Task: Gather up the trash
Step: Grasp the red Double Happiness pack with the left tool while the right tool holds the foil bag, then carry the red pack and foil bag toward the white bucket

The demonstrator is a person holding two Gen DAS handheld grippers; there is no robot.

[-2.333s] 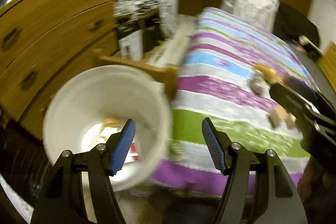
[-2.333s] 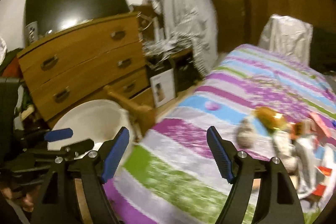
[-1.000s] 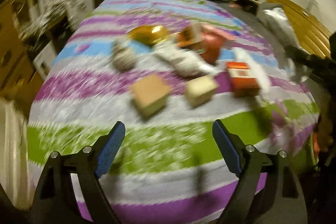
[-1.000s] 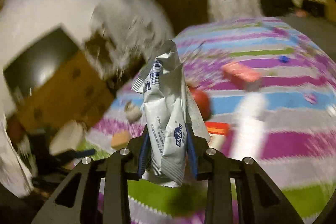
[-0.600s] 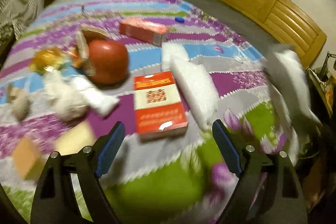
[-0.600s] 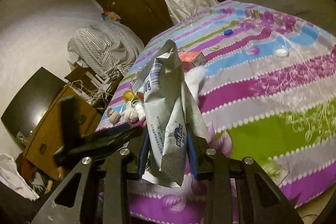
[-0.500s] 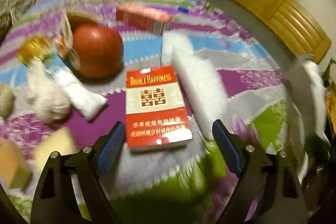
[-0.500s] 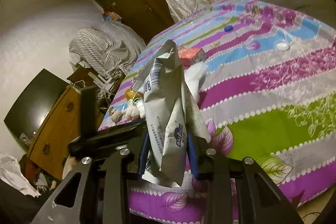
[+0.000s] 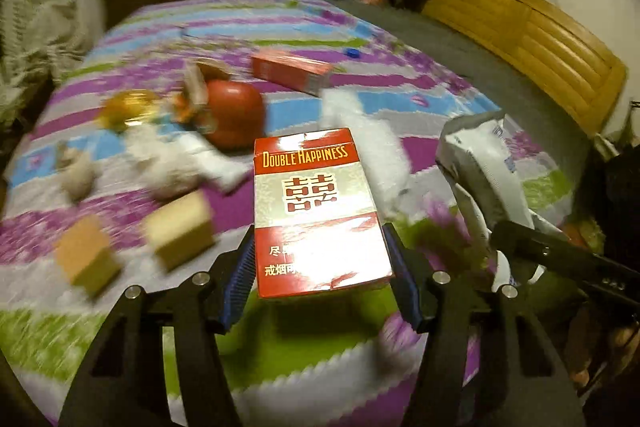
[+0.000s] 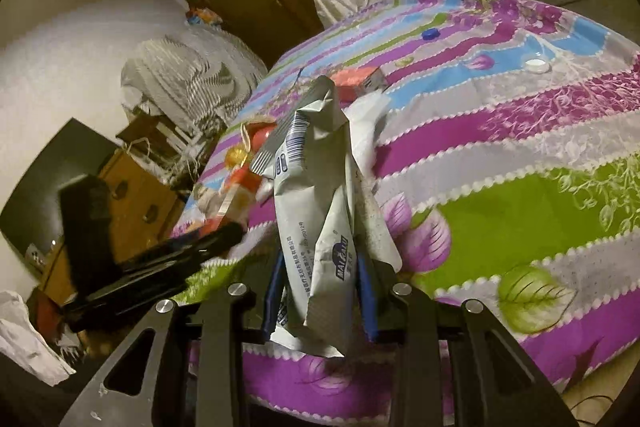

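While left tool (image 9: 320,281) clamps cigarette pack (image 9: 318,211) | right tool (image 10: 322,291) pinches wrapper (image 10: 320,211)

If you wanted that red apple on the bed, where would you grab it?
Across its widest middle, coming from above. The apple is round and sits on the bedspread with wrappers against its left side, so a top-down pinch, front to back, seems safest.
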